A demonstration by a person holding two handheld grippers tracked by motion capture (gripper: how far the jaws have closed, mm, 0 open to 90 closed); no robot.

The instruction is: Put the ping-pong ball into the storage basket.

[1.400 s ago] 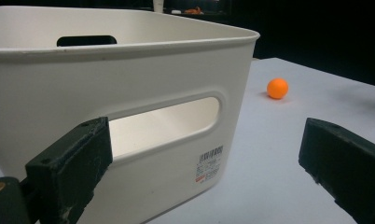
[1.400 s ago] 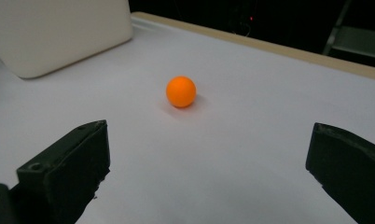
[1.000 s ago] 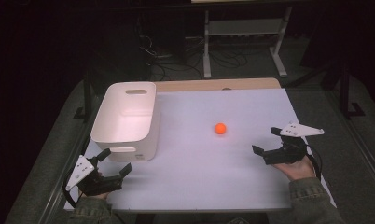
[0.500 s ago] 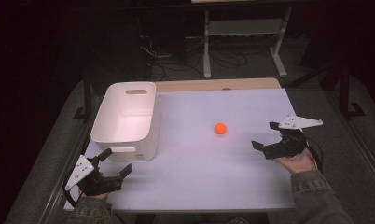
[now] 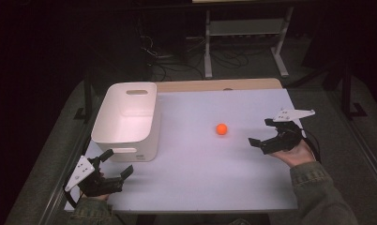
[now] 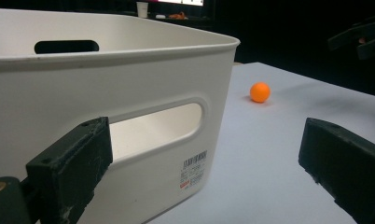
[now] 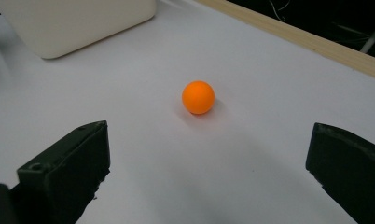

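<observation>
Tiny unreadable label (image 6: 193,173) on bin (image 6: 129,84)

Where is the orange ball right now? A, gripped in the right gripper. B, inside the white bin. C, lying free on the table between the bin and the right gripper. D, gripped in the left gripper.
C: the orange ball lies on the bare table, apart from the white bin, while the right gripper stands open short of it and the left gripper is open near the bin.
</observation>
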